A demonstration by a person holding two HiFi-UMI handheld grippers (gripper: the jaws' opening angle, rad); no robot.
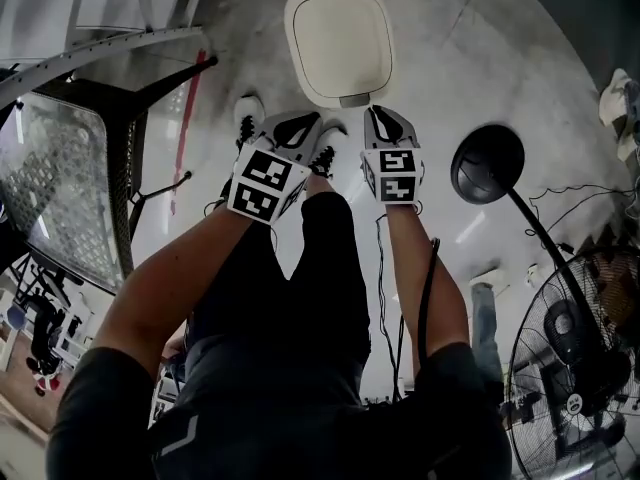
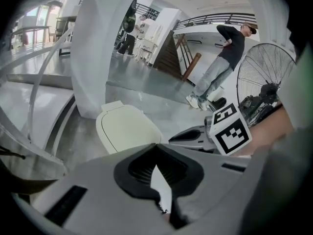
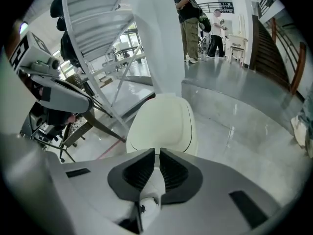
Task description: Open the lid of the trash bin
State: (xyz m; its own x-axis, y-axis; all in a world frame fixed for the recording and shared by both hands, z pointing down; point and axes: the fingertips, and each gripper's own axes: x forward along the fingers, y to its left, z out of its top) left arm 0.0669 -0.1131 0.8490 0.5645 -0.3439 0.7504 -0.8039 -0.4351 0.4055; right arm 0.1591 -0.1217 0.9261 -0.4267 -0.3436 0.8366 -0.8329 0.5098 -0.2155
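Both claws clenched and empty, held above the closed trash bin

The left claw [image 1: 308, 120] and the right claw [image 1: 376, 113] each have their jaws drawn together on nothing; they sit side by side, pointing down and forward at the trash bin [image 1: 338, 43], which stands on the floor [image 1: 450, 58] just beyond them, apart from both. Its cream lid [image 3: 164, 124] lies flat and shut, with a grey tab [image 1: 354, 100] at the near edge and what looks like the hinge at the far edge. To do this well, I judge one claw should loosen, drop to the near rim, catch the lid's lip by the tab and swing it up toward the far side, the other claw kept clear; whether that tab is a pedal or a handle cannot be told
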